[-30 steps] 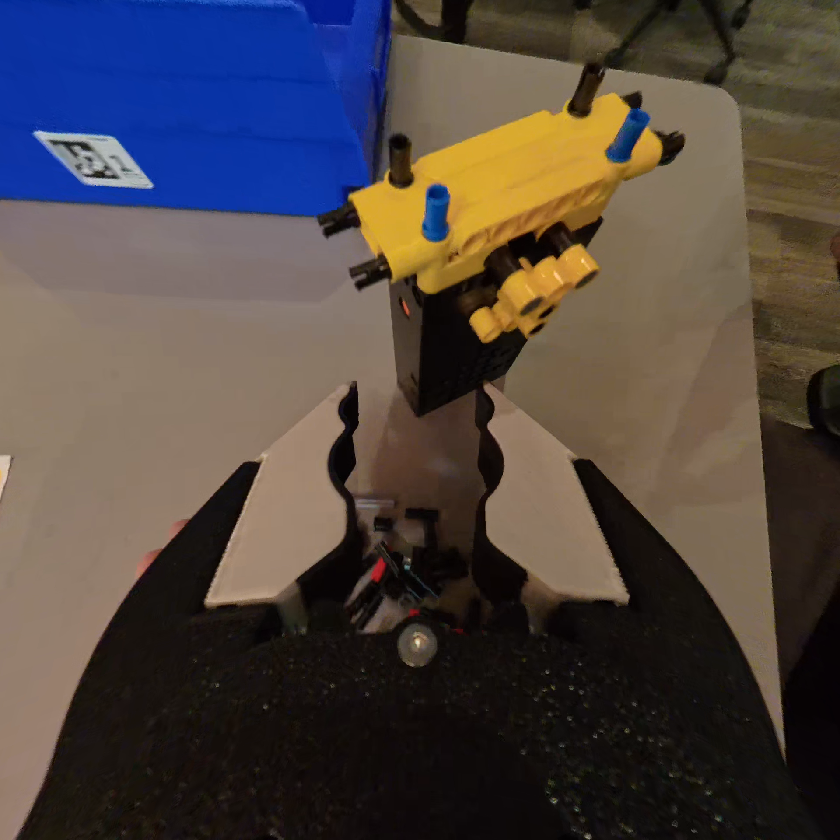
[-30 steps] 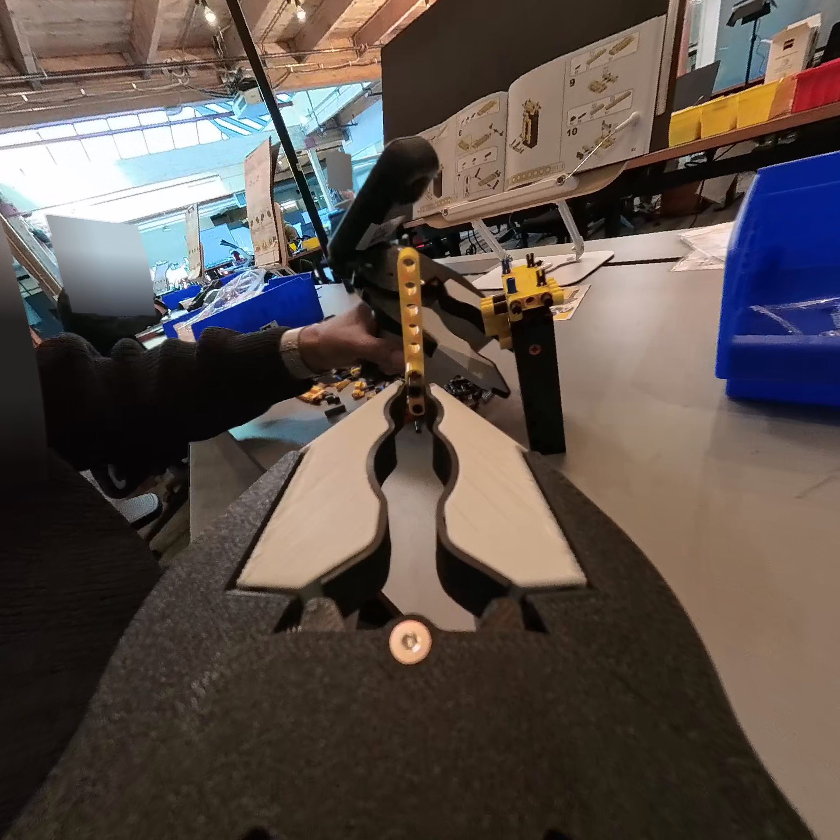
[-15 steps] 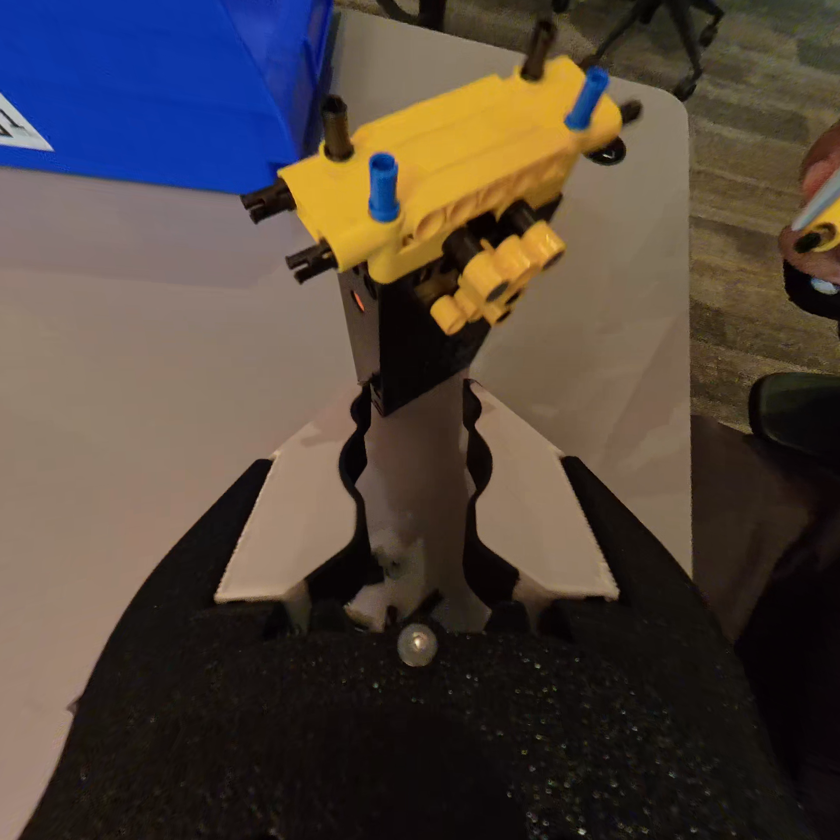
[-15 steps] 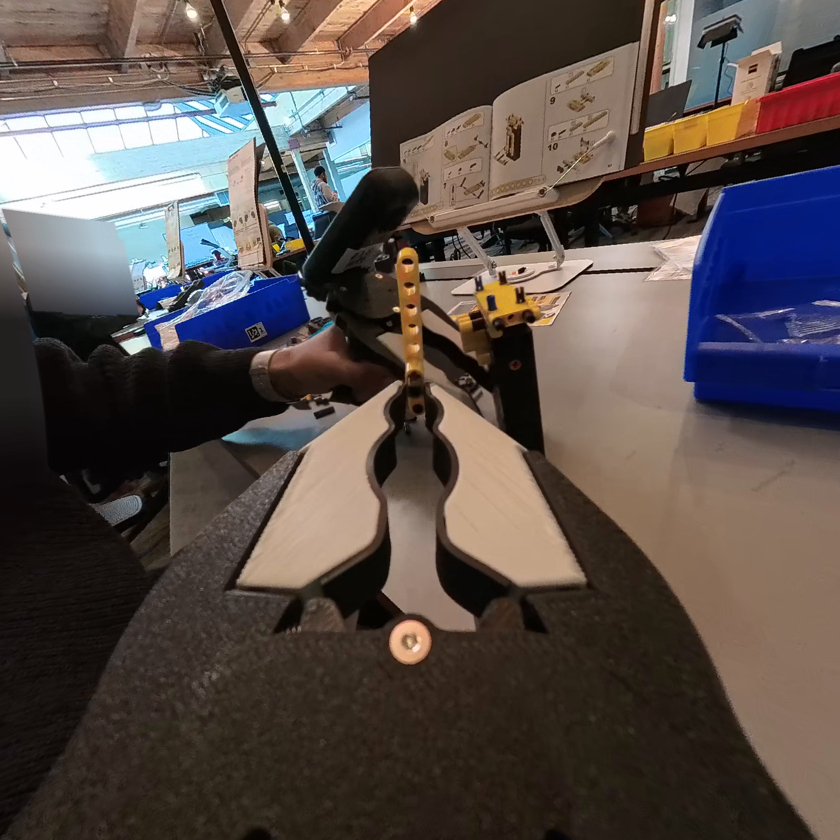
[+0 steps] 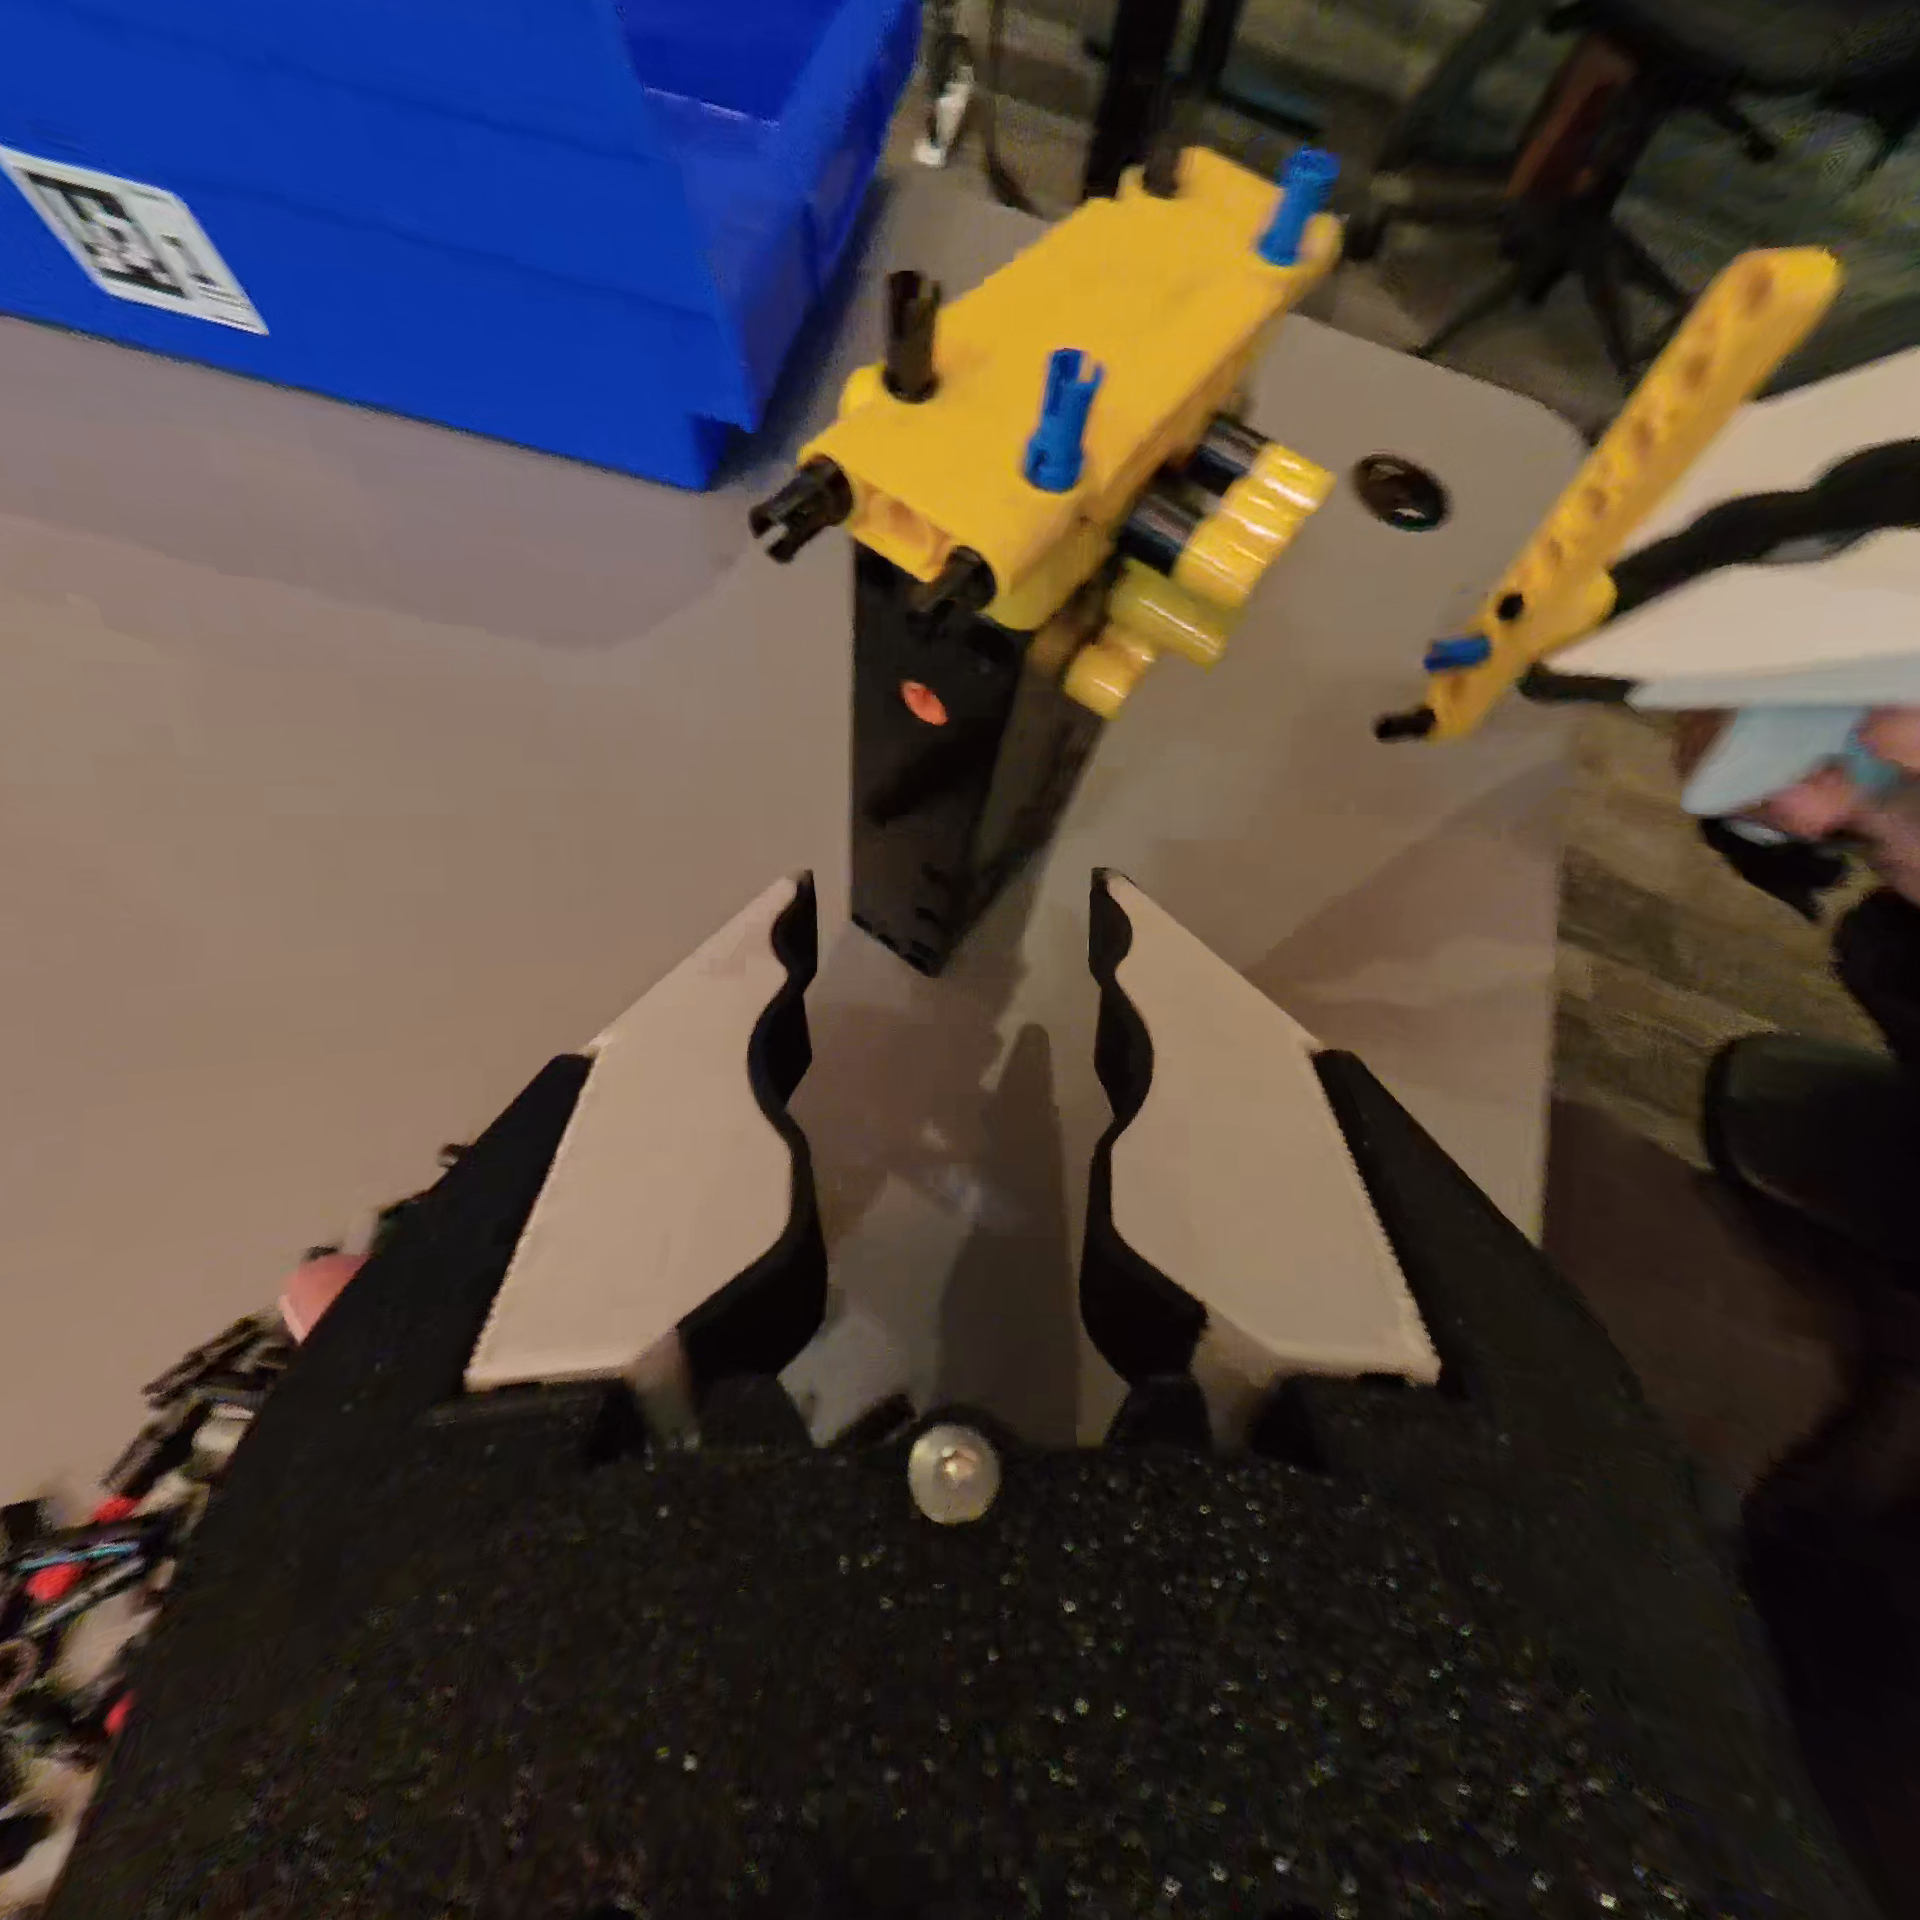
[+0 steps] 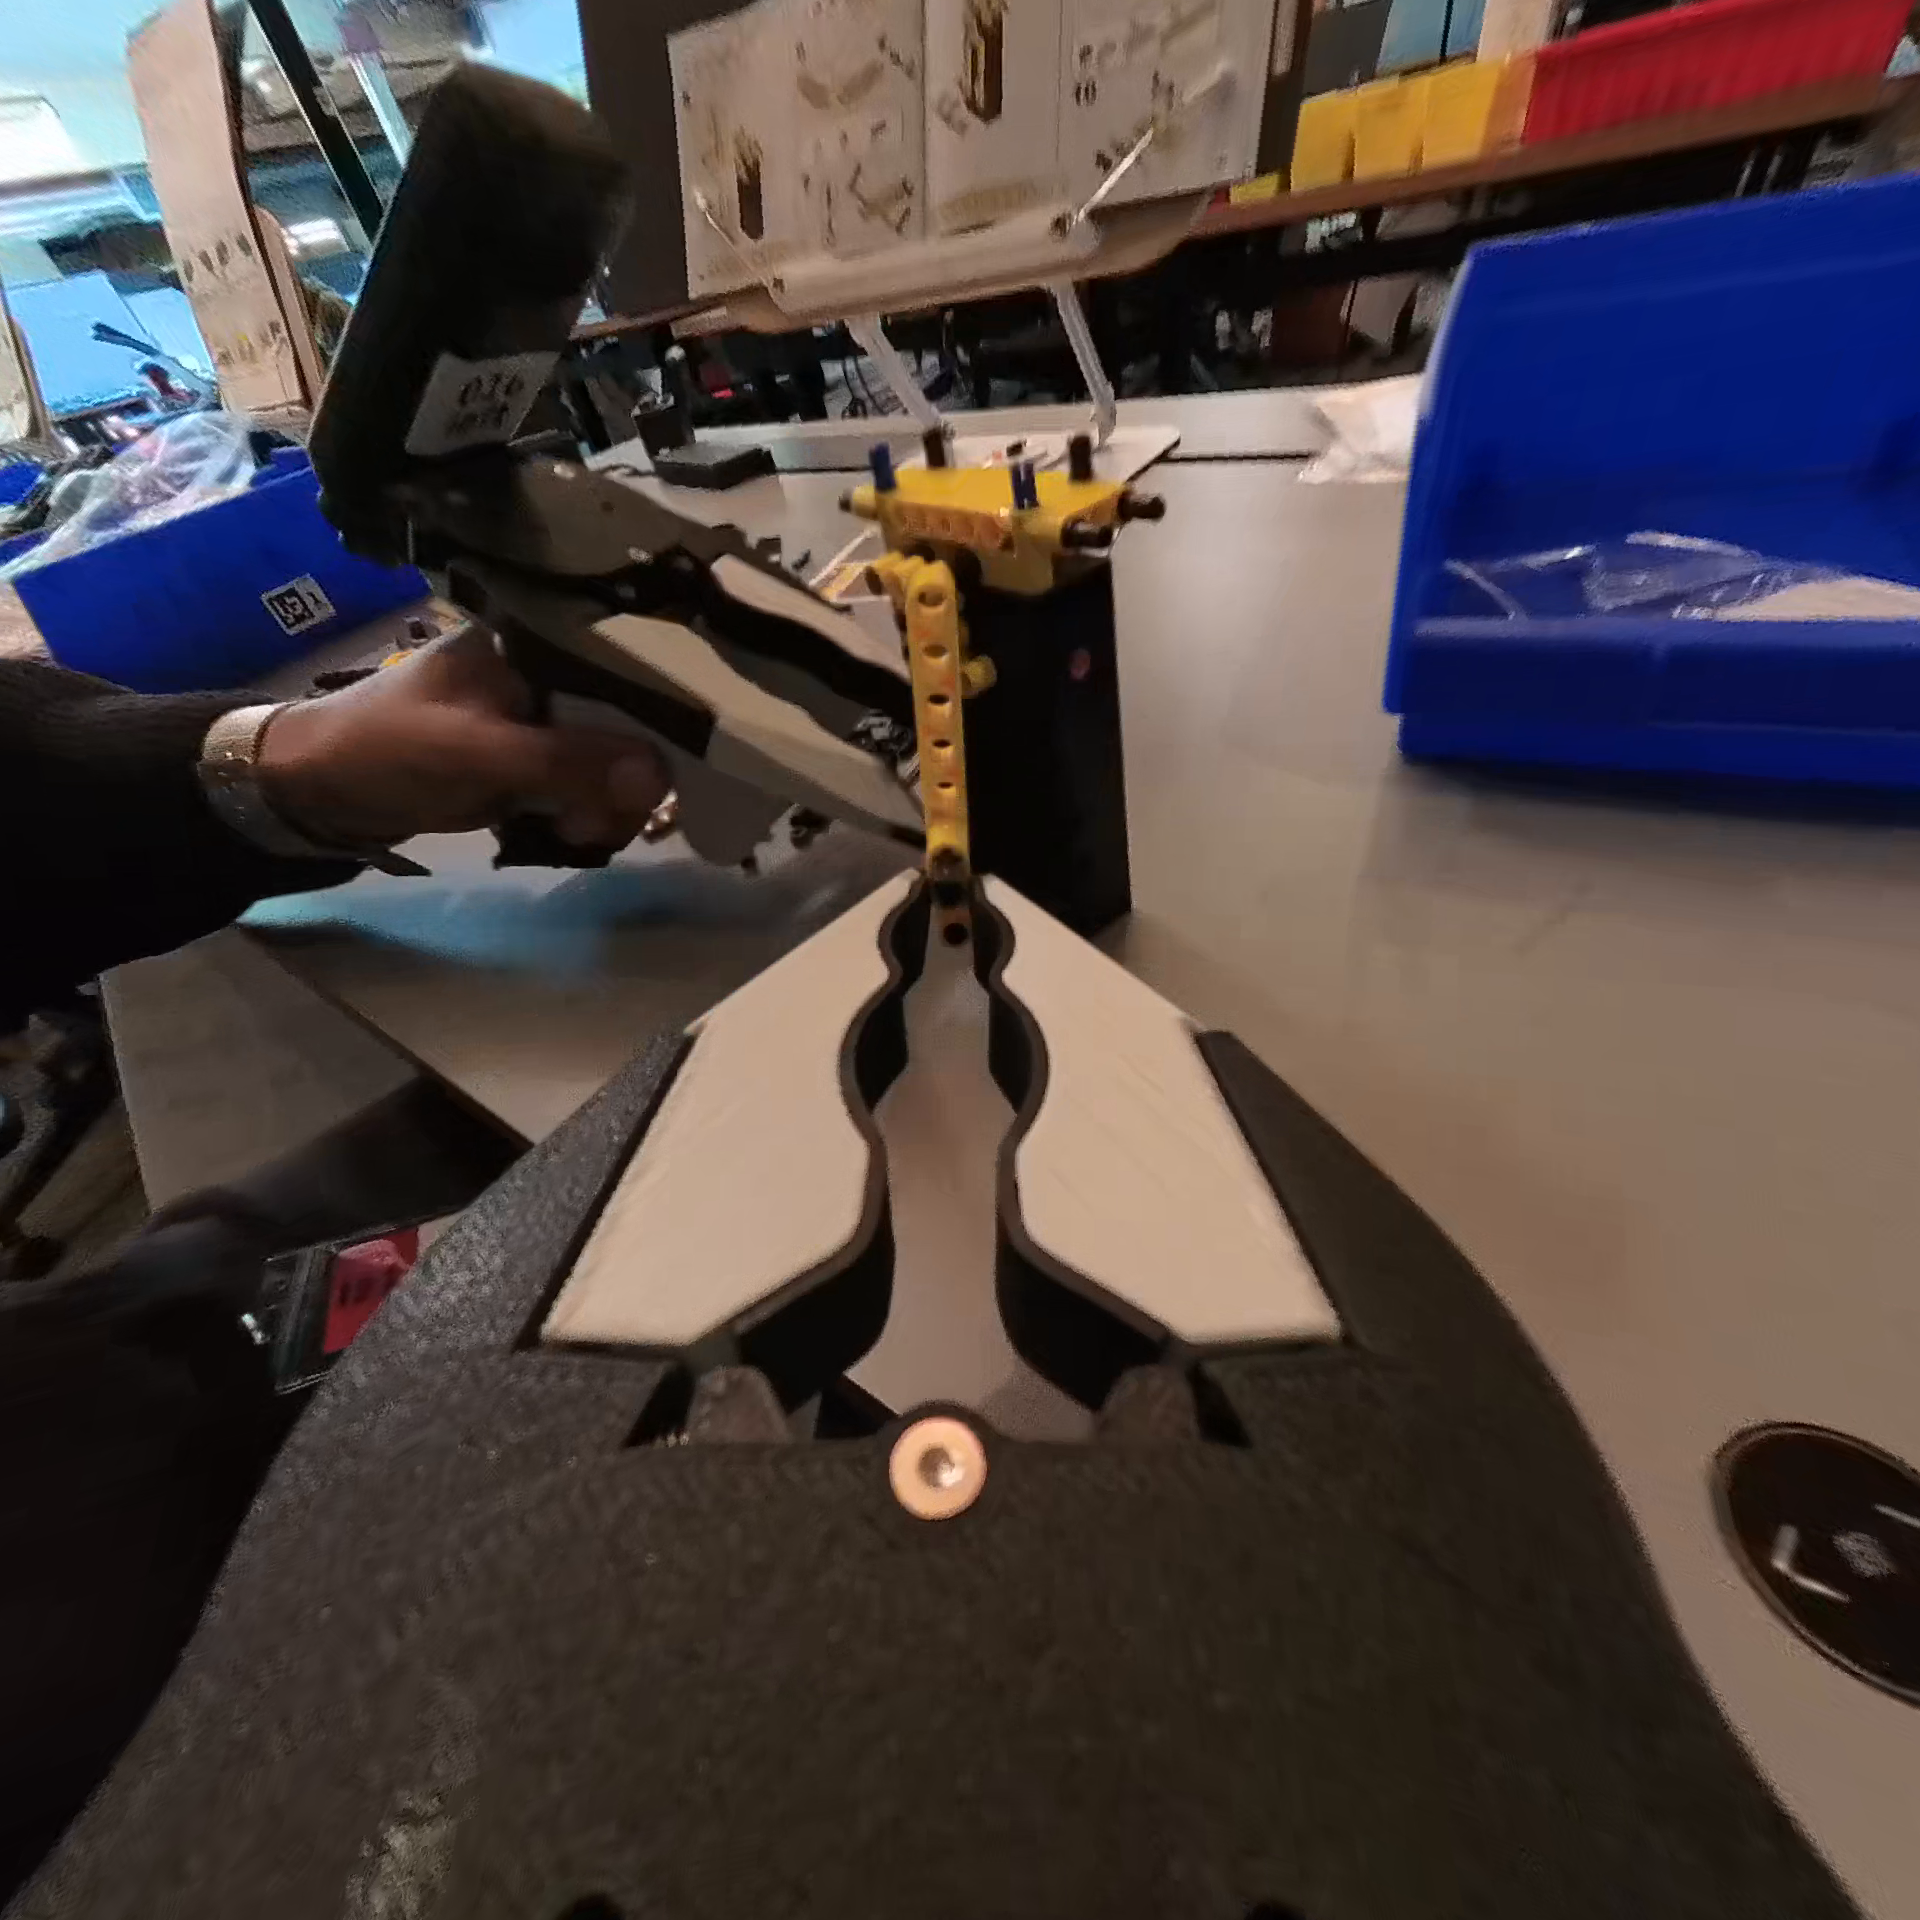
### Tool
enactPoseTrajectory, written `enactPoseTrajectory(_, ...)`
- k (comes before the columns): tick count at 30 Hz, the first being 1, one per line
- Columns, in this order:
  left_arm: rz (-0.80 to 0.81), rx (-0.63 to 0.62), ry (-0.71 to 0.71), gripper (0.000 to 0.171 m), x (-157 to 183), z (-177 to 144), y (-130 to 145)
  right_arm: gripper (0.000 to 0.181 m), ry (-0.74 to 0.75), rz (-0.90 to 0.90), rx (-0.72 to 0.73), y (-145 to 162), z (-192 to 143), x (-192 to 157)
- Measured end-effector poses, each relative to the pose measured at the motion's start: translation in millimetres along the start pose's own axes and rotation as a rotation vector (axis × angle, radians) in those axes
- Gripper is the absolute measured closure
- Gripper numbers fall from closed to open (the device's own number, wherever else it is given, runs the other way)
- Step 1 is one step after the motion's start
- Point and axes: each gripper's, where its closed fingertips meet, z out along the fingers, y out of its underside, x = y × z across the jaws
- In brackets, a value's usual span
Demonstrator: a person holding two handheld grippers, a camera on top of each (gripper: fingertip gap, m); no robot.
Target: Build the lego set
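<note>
A black tower (image 5: 935, 748) stands upright on the grey table (image 5: 364, 779), topped by a yellow block (image 5: 1091, 343) with blue and black pins. My left gripper (image 5: 953, 894) is open and empty, its tips just short of the tower's lower part. My right gripper (image 6: 948, 894) is shut on the lower end of a long yellow holed beam (image 6: 940, 717) and holds it upright just in front of the tower (image 6: 1049, 748). In the left wrist view the beam (image 5: 1621, 457) and the right gripper's fingers (image 5: 1766, 582) hang to the right of the tower. The hand-held left gripper (image 6: 665, 644) shows at the left in the right wrist view.
A blue bin (image 5: 312, 156) stands behind and left of the tower and shows at the right in the right wrist view (image 6: 1662, 675). An open instruction booklet (image 6: 935, 135) sits on a stand at the back. Loose small parts (image 5: 83, 1507) lie near left. A round table grommet (image 5: 1397, 488) is near the rounded far corner.
My right gripper has carried the beam closer to the tower, so it now shows in the left wrist view. My left gripper has shifted around the tower and stays open.
</note>
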Motion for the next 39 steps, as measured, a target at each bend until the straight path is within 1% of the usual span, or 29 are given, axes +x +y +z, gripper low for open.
enactPoseTrajectory(1, 0.011, -0.011, -0.019, 0.119, -4.5, 3.6, 0.2, 0.174, 0.0, 0.017, -0.012, 3.1, 3.9, -1.2)
enactPoseTrajectory(6, 0.069, -0.026, -0.002, 0.117, -4.2, 14.3, -3.4, 0.174, -0.022, 0.092, -0.06, 16.5, 16.7, -4.3)
enactPoseTrajectory(7, 0.092, -0.035, 0.04, 0.117, 3.1, 15.2, -2.2, 0.174, -0.022, 0.098, -0.058, 17.5, 17.7, -3.6)
enactPoseTrajectory(8, 0.107, -0.05, 0.074, 0.112, 9.7, 15.5, 0.5, 0.174, -0.018, 0.103, -0.059, 18.7, 18.4, -2.1)
enactPoseTrajectory(12, 0.114, -0.106, 0.118, 0.114, 24.8, 13.6, 15.0, 0.174, 0.023, 0.091, -0.071, 25.2, 19.1, 7.7)
enactPoseTrajectory(16, 0.106, -0.103, 0.036, 0.113, 16.5, 17.6, 19.5, 0.174, 0.062, 0.104, -0.084, 32.9, 18.2, 19.9)
enactPoseTrajectory(19, 0.06, -0.087, -0.073, 0.111, -1.0, 22.2, 12.0, 0.174, 0.059, 0.12, -0.073, 34.3, 16.7, 23.9)
enactPoseTrajectory(20, 0.048, -0.076, -0.086, 0.11, -3.3, 23.6, 8.9, 0.174, 0.056, 0.121, -0.067, 33.7, 16.4, 24.1)
enactPoseTrajectory(22, 0.029, -0.063, -0.086, 0.111, -3.6, 26.4, 4.7, 0.174, 0.056, 0.109, -0.065, 34.0, 16.2, 24.4)
enactPoseTrajectory(26, 0.01, -0.078, -0.01, 0.111, 6.2, 30.0, 6.4, 0.174, 0.06, 0.088, -0.056, 35.7, 15.5, 25.7)
enactPoseTrajectory(30, -0.057, -0.077, 0.007, 0.112, 5.5, 31.2, 6.1, 0.174, 0.044, 0.089, -0.015, 31.6, 12.8, 25.5)
enactPoseTrajectory(32, -0.067, -0.08, -0.005, 0.112, 3.0, 31.5, 6.6, 0.174, 0.013, 0.109, 0.01, 26.8, 11.1, 21.8)
enactPoseTrajectory(35, -0.06, -0.09, -0.008, 0.112, 3.2, 32.5, 7.8, 0.174, -0.046, 0.154, 0.054, 14.1, 5.3, 15.2)
enactPoseTrajectory(37, -0.046, -0.1, -0.009, 0.112, 3.9, 33.0, 8.9, 0.174, -0.029, 0.138, 0.077, 6.1, -0.6, 17.8)
enactPoseTrajectory(39, 0.008, -0.119, -0.017, 0.112, 3.1, 31.8, 11.8, 0.174, -0.008, 0.116, 0.102, -2.5, -5.9, 21.1)
